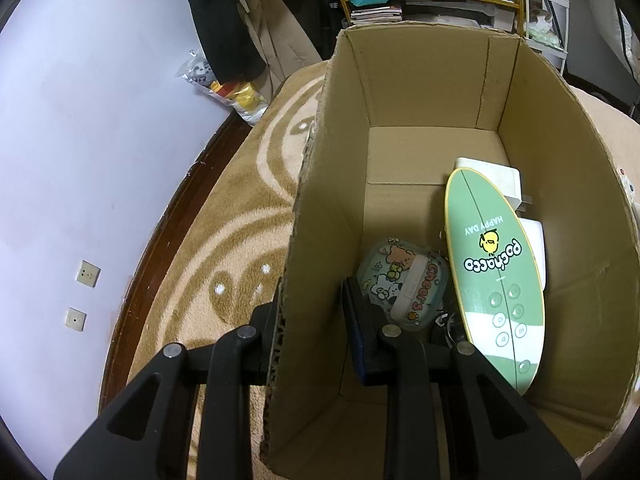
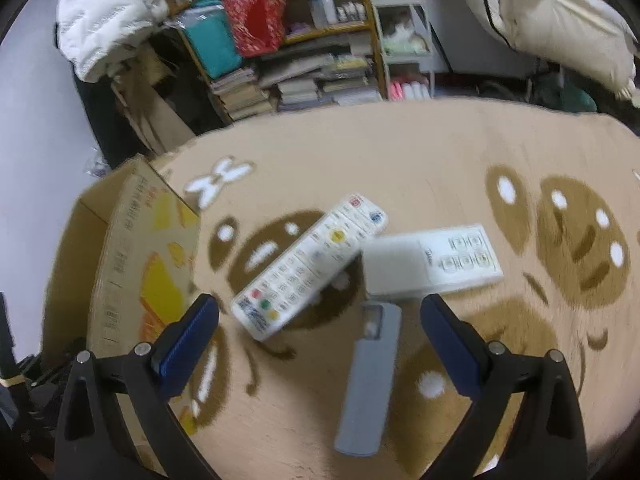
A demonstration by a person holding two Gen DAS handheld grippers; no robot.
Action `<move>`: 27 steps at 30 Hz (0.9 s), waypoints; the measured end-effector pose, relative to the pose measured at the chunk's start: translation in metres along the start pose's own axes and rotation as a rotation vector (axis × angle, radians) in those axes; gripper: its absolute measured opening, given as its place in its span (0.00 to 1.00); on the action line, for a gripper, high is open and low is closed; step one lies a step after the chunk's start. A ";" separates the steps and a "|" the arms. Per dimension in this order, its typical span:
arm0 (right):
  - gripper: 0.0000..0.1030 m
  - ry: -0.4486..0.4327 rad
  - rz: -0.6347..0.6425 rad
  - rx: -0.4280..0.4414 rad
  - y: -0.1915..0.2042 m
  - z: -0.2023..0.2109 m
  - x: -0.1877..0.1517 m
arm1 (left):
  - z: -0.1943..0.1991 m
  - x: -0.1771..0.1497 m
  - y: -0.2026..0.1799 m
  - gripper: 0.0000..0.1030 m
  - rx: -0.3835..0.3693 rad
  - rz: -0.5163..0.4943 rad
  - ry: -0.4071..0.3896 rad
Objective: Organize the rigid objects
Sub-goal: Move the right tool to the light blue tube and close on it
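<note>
A pale wall (image 1: 80, 120) is meeting a dark baseboard (image 1: 168, 216) on the left. A tan rug (image 2: 400, 152) with brown and white patterns is covering the floor. Behind it, a yellow-framed shelf (image 2: 368, 20) is holding books, bags and bottles beside a white cart (image 2: 404, 12). Coats (image 1: 224, 16) are hanging against the wall.

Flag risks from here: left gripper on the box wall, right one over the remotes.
1. The left gripper straddles the box wall; a pull could tip it and shift the green board leaning inside.
2. The long remote and the wide remote seem to touch, so a grab may drag both.
3. The grey remote lies between the open right gripper fingers; the blurred view suggests motion, so a close may miss.
</note>
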State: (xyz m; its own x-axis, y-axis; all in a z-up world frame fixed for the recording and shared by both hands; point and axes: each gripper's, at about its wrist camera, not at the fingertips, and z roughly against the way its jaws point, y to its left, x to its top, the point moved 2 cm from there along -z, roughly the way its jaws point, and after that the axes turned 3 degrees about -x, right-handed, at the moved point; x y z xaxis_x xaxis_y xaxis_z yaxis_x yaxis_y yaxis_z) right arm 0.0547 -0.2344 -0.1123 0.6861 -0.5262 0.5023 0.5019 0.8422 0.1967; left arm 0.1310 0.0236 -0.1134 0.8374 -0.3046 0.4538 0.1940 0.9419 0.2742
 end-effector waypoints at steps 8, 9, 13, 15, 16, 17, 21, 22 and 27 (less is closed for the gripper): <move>0.75 0.116 -0.049 -0.025 -0.018 -0.032 -0.015 | 0.000 0.000 0.000 0.24 0.000 0.002 0.002; 0.69 0.127 -0.051 -0.021 -0.019 -0.035 -0.016 | 0.000 0.000 0.000 0.24 0.001 0.001 0.002; 0.54 0.173 -0.059 -0.043 -0.023 -0.045 -0.023 | -0.002 0.000 0.001 0.24 0.004 -0.001 0.002; 0.44 0.170 -0.050 -0.069 -0.024 -0.045 -0.024 | -0.002 0.000 0.000 0.24 0.005 -0.002 0.003; 0.36 0.169 -0.047 -0.082 -0.025 -0.045 -0.024 | -0.002 0.000 0.000 0.24 0.006 -0.003 0.002; 0.32 0.168 -0.044 -0.095 -0.025 -0.045 -0.024 | -0.001 0.000 0.000 0.24 0.006 -0.003 0.002; 0.29 0.162 -0.065 -0.090 -0.030 -0.042 -0.026 | -0.001 0.000 -0.001 0.24 0.007 -0.003 0.002; 0.29 0.157 -0.067 -0.086 -0.031 -0.041 -0.026 | -0.001 0.000 -0.001 0.24 0.007 -0.003 0.002; 0.28 0.137 -0.069 -0.067 -0.030 -0.037 -0.025 | -0.002 0.000 -0.001 0.24 0.008 -0.004 0.002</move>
State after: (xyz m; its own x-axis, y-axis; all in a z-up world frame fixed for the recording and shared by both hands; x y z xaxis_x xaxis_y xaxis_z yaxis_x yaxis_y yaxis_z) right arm 0.0425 -0.2508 -0.1622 0.7121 -0.5973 0.3688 0.5811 0.7964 0.1678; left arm 0.1314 0.0230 -0.1152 0.8378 -0.3076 0.4511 0.1929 0.9397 0.2826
